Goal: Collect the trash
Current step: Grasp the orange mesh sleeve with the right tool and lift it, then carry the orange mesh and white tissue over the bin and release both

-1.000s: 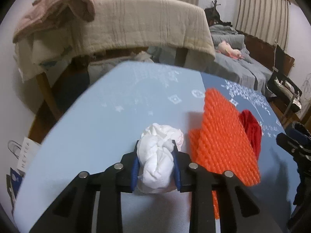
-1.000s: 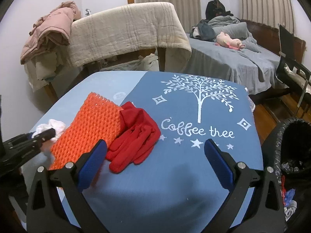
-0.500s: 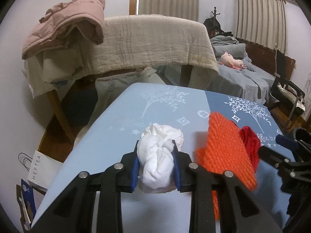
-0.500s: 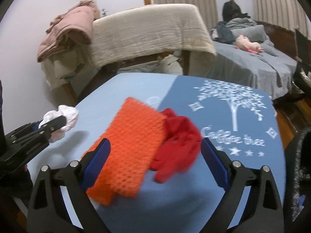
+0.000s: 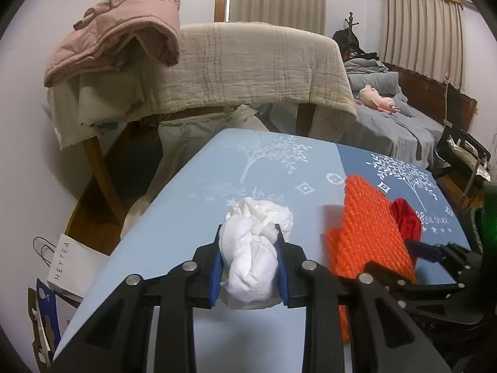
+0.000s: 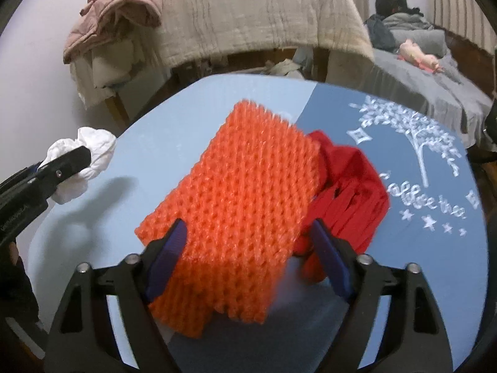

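Nearest the left wrist camera, left gripper [image 5: 250, 267] clenched on a crumpled white tissue wad [image 5: 253, 258], blue fingers [image 5: 216, 272] pinching its waist so both ends bulge out, a hold that looks firm enough for carrying soft, springy paper; seen from the right wrist view, wad [image 6: 82, 161] lifted clear of the bench [image 6: 174, 118], with a shadow below it, presumably held up for the trip to a bin that shows in neither view. Nearest the right wrist camera, right gripper [image 6: 248, 267] released and spread wide, fingers [image 6: 167, 255] straddling the near end of an orange foam net sleeve [image 6: 239, 192], not yet squeezing it; wide spread probably chosen because the sleeve is broad and puffy and wants gathering from both sides. Just beside and partly beneath the sleeve's right edge, a red glove [image 6: 351, 186], close enough to the right-hand finger to risk being caught along with the sleeve, so a closing bite looks in need of care. Beyond these, bench cloth in two blues with a white tree print [image 6: 416, 130]. Farther off, a beige blanket [image 5: 254, 65] draped over furniture, a pink jacket [image 5: 121, 37] heaped at its left end, and a bed [image 5: 400, 124] at the right with a pink plush toy [image 5: 377, 101] lying on it
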